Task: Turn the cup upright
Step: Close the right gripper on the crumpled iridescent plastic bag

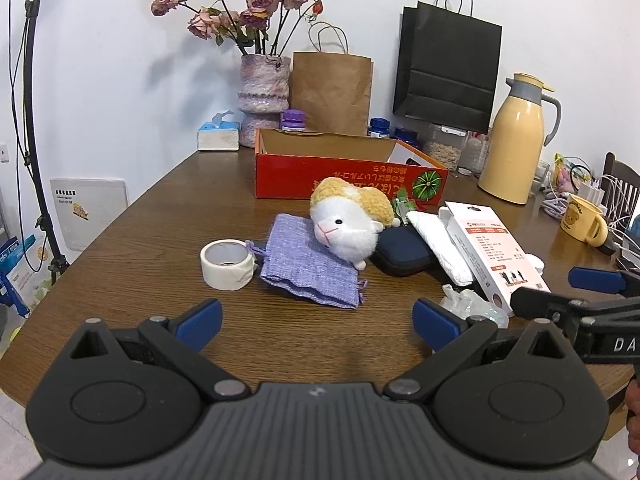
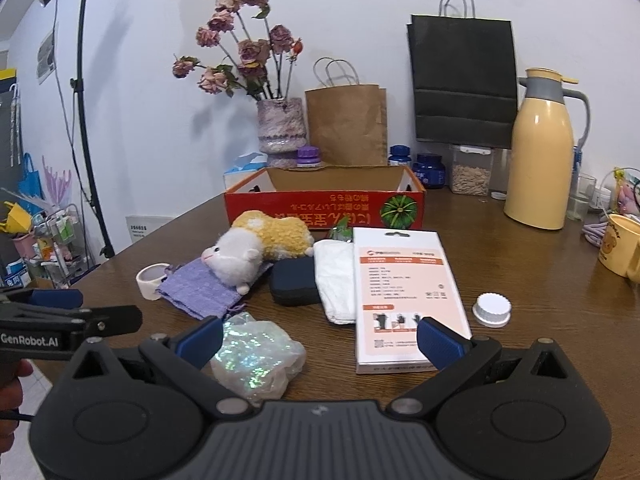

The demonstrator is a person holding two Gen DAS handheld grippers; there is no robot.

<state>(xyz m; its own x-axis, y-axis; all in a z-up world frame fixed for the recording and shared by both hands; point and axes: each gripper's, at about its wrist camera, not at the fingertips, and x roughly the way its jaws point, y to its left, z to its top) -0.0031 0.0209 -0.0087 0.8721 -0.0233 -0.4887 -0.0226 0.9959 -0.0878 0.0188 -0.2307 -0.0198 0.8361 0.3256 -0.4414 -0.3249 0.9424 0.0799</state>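
one yellow cup (image 1: 582, 220) stands upright with its mouth up at the far right of the tabletop (image 1: 160, 208), right of the single yellow thermos jug (image 1: 516, 140). only the right wrist view shows the one white cap (image 2: 492, 309) near that jug's side. both left tongs (image 1: 318, 326) and right tongs (image 2: 320, 340) hover spread, holding nothing.

cup (image 1: 582, 220) | yellow, bear print | upright | table's far right edge

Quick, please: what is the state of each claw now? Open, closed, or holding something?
Left claw: open, holding nothing, above the bare table.
Right claw: open, holding nothing, above a crinkled plastic bag and a white box.
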